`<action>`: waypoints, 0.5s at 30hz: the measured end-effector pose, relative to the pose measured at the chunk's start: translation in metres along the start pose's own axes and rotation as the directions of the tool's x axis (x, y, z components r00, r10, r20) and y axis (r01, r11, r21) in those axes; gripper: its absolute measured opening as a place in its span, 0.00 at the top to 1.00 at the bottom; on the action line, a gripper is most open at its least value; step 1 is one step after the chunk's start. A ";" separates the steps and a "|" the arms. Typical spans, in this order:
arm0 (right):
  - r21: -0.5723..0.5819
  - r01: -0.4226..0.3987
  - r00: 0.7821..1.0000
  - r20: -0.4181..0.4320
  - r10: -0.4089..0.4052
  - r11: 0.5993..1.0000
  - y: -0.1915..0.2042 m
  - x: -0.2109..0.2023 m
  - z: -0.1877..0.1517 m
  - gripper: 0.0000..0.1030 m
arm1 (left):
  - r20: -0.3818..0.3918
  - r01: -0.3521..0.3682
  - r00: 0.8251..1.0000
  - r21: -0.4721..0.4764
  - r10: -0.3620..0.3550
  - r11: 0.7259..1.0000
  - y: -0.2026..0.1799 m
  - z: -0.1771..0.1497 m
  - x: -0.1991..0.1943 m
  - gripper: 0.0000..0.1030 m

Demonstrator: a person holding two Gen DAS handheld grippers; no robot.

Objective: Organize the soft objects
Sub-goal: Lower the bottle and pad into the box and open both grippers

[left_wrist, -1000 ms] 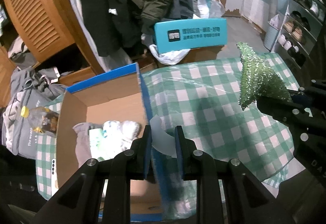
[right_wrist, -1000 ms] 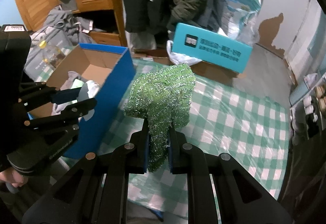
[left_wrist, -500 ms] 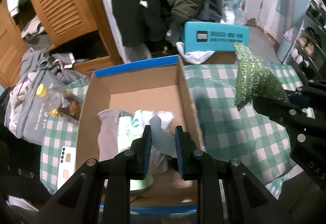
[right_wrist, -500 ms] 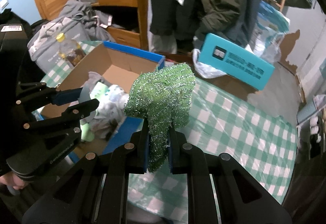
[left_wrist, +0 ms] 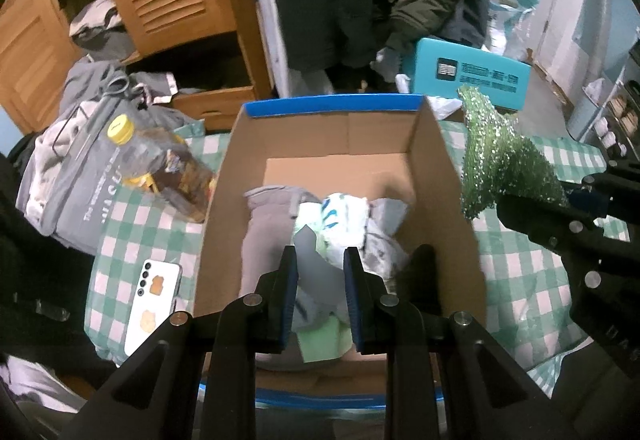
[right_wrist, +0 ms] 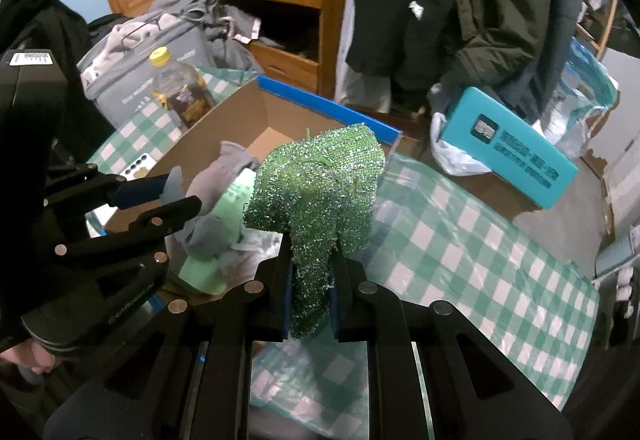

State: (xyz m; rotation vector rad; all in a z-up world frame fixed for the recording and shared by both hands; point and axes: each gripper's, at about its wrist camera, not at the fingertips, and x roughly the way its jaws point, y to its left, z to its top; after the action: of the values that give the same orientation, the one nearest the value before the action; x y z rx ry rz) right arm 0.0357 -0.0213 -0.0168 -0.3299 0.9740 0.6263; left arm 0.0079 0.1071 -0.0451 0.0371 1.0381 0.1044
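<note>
Green-and-white checked cloth covers the table (right_wrist: 472, 240), the largest surface here. On it sits an open cardboard box (left_wrist: 444, 176) with blue-taped edges, already holding a heap of soft things: a grey garment (left_wrist: 268, 232), a white patterned cloth (left_wrist: 344, 212) and something pale green underneath. Beside the box lie a yellow-capped bottle (left_wrist: 160, 164) and a white phone (left_wrist: 152, 304). The right gripper (right_wrist: 310, 300) is clamped tight on a glittery green scrubbing cloth (right_wrist: 320, 192), which stands up from its jaws over the box's near edge, partly above the checked cloth. The left gripper (left_wrist: 320, 292) hovers over the box interior, its jaws narrowly parted and pinching a small pale grey-blue flap of soft material (left_wrist: 310, 260). The risk, as I judge it: if the right jaws release here, the scrubbing cloth could catch the box wall and slide down outside it. The two grippers are also close together and might knock one another.
</note>
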 end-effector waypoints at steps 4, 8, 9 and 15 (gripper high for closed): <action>-0.013 -0.015 1.000 -0.016 0.015 1.000 0.008 0.011 0.004 0.88 | -0.015 0.000 1.000 -0.019 0.000 1.000 0.008 -0.002 0.005 0.78; -0.025 -0.029 0.999 -0.039 0.028 0.999 0.016 0.024 0.007 0.88 | -0.030 -0.002 1.000 -0.023 0.001 1.000 0.012 -0.003 0.013 0.77; -0.027 -0.031 0.999 -0.043 0.030 0.999 0.017 0.026 0.008 0.88 | -0.036 -0.002 0.999 -0.026 0.002 1.000 0.013 -0.003 0.015 0.77; -0.033 -0.052 0.997 -0.062 0.050 0.998 0.021 0.040 0.012 0.87 | -0.066 -0.001 0.998 -0.047 -0.002 0.999 0.018 -0.004 0.024 0.72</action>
State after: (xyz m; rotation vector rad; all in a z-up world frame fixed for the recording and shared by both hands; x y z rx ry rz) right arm 0.0469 0.0148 -0.0444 -0.3576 1.0339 0.6830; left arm 0.0148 0.1269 -0.0662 -0.0092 1.1013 0.1301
